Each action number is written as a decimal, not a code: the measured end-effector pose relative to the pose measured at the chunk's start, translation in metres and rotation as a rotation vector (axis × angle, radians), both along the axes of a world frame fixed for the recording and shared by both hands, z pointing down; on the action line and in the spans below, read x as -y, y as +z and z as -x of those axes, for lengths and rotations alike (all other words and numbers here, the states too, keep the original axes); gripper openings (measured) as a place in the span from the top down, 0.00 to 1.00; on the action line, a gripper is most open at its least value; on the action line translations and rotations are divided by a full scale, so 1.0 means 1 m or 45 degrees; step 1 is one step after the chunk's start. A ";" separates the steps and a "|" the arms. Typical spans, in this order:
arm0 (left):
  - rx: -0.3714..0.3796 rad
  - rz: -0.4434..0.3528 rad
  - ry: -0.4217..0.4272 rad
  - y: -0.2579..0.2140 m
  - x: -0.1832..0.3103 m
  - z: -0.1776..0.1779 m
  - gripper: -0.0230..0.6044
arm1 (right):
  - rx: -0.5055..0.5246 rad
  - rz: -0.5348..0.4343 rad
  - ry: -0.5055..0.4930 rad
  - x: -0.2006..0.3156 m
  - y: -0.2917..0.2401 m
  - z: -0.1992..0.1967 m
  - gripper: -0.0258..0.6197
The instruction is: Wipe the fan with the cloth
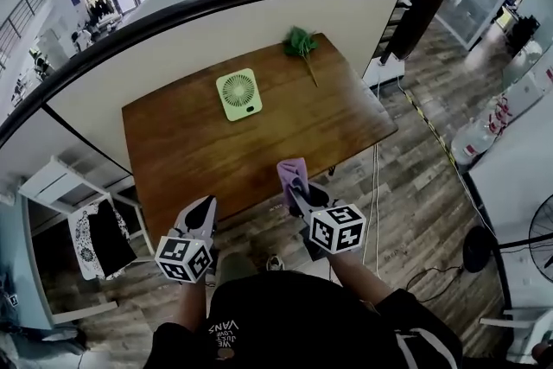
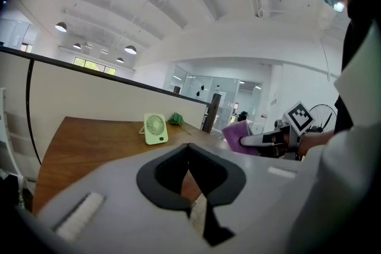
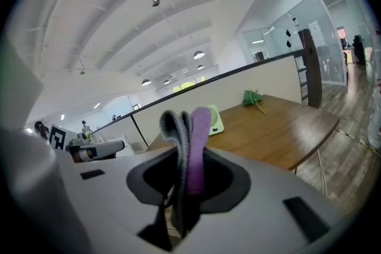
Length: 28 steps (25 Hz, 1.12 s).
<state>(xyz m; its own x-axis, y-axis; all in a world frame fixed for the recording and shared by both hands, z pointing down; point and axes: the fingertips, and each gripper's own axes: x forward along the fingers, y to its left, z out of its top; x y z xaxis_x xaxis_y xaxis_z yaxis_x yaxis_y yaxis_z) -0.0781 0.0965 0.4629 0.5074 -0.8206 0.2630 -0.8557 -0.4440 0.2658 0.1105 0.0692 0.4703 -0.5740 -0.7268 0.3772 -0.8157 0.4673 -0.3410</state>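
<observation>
**Cloth Clamped at the Near Edge, Fan Across Bare Wood**

Found the table [image 1: 199,160] hemmed along its far and left edges by a white partition [image 1: 155,56] topped with a dark rail. Found the near and right edges free, with plank floor [image 1: 406,186] spreading beyond them. Saw the fan [image 1: 238,93] standing on the far half of the table, a little left of middle, propped on its small stand, grille turned toward the near side. Saw bare wood all the way from it to the near edge. Noted a green sprig [image 1: 300,42] by the far right corner, well apart from the fan.

Caught the right gripper [image 1: 299,193] at the near edge, jaws clenched on the cloth [image 1: 291,173]. Saw that purple and grey fold sticking up past the fingertips and, in the right gripper view, covering part of the fan. Caught the left gripper [image 1: 207,203] at the same edge, nearer the left corner and apart from the right one, jaws pressed together and empty.

Made out, left of the table and lower down, a white rack [image 1: 60,186] with dark and patterned fabric [image 1: 99,242] just beside it. Made out, to the right, a thin cable [image 1: 373,203] trailing down past the near right corner, and large water bottles [image 1: 479,141] farther out on the floor.
</observation>
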 end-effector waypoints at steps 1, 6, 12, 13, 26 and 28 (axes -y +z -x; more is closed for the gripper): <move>0.002 0.009 -0.006 0.002 0.003 0.000 0.94 | 0.005 0.001 -0.004 0.004 0.000 0.000 0.80; 0.005 0.028 -0.022 0.010 0.025 0.006 0.94 | 0.030 0.010 0.002 0.029 0.005 0.004 0.80; 0.000 0.046 0.007 0.015 0.066 0.018 0.95 | 0.007 0.021 0.010 0.062 0.006 0.023 0.80; -0.001 0.045 0.017 0.015 0.075 0.021 0.95 | 0.001 0.018 0.013 0.069 0.004 0.026 0.80; -0.022 0.068 0.180 0.027 0.170 0.044 0.95 | -0.032 -0.002 0.132 0.142 0.004 0.061 0.80; -0.023 0.078 0.214 0.033 0.180 0.042 0.95 | -0.042 0.000 0.156 0.150 0.007 0.061 0.80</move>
